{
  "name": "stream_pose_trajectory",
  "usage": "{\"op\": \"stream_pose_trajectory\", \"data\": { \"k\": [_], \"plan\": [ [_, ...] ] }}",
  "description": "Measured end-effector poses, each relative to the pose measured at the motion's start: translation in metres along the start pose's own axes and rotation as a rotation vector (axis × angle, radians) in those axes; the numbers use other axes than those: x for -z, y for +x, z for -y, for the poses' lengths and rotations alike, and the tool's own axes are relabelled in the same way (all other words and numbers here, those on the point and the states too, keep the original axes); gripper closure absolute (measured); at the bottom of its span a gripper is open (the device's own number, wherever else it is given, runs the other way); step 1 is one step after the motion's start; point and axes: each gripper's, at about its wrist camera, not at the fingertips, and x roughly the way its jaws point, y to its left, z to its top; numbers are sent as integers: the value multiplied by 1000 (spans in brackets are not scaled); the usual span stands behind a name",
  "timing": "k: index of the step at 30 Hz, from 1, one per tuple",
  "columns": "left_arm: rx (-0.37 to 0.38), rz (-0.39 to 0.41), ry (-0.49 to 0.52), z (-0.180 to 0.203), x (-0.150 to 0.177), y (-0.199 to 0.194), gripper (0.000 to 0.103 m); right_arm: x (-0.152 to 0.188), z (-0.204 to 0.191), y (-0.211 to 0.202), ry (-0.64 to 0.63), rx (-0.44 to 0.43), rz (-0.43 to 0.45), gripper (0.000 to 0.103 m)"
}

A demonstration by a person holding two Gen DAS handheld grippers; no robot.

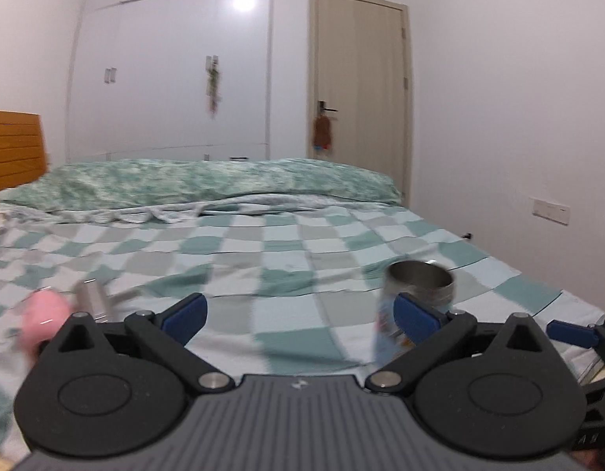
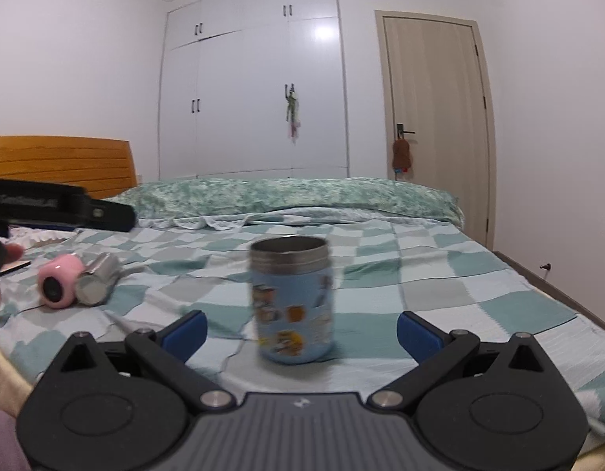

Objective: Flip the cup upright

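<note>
The blue cup (image 2: 292,300) is standing mouth-up on the bed (image 2: 439,274), so the flip is judged done. The right gripper (image 2: 300,331) is being held just before the cup, jaws wide and holding nothing, leaving it free. The left gripper (image 1: 298,312) is being kept beside the cup, jaws likewise wide and holding nothing.

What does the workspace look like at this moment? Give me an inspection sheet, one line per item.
Surface: bed with a green-and-white checked sheet, wrinkled.
Job's things: blue cartoon-print cup stands upright, open steel mouth up, between the right gripper's open fingers but untouched.
Clutter: pink lid and steel cylinder lie side by side on the sheet, left of the cup.
Grippers: left gripper open, empty, beside the cup; right gripper open, empty.
Cables: nothing seen.
Surroundings: green pillow, wooden headboard, white wardrobe, closed door with a brown toy hanging from its handle.
</note>
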Motion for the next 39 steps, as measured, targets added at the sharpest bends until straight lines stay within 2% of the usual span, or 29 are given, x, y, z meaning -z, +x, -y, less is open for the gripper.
{"op": "stream_pose_trajectory", "data": {
  "k": [8, 17, 27, 39],
  "plan": [
    [-108, 38, -29, -43, 52, -50, 0, 28, -36, -16, -75, 15, 6, 0],
    [-221, 42, -7, -57, 104, -55, 0, 38, -47, -23, -72, 30, 37, 0],
    [-217, 90, -40, -64, 109, -65, 0, 40, -60, -29, -116, 31, 68, 0],
    [-216, 106, -36, -63, 110, -69, 0, 41, -61, -34, -117, 48, 87, 0]
  ]
}}
